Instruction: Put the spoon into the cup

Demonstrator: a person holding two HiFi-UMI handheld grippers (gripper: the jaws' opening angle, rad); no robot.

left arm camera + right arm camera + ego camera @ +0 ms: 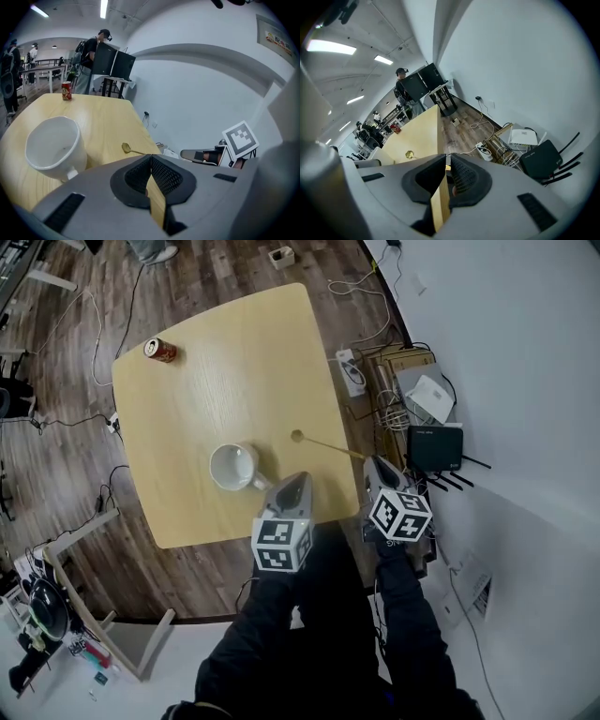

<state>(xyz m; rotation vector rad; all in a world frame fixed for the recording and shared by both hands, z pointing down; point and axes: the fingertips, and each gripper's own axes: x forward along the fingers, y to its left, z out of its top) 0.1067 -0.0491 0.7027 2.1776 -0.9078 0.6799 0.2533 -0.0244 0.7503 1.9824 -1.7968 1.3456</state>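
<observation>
Left tool (297, 478): jaws together, empty, beside white cup (233, 467).
Right tool (375, 465): jaws slightly parted, empty.
Spoon (328, 445): on bench (234, 362), handle end apparently at right tool's tip.

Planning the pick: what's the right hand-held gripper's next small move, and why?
Probably ease the right hand-held gripper forward and down onto the spoon handle. Its jaws stand slightly apart with nothing between them, and the handle's end lies just ahead of it.
</observation>
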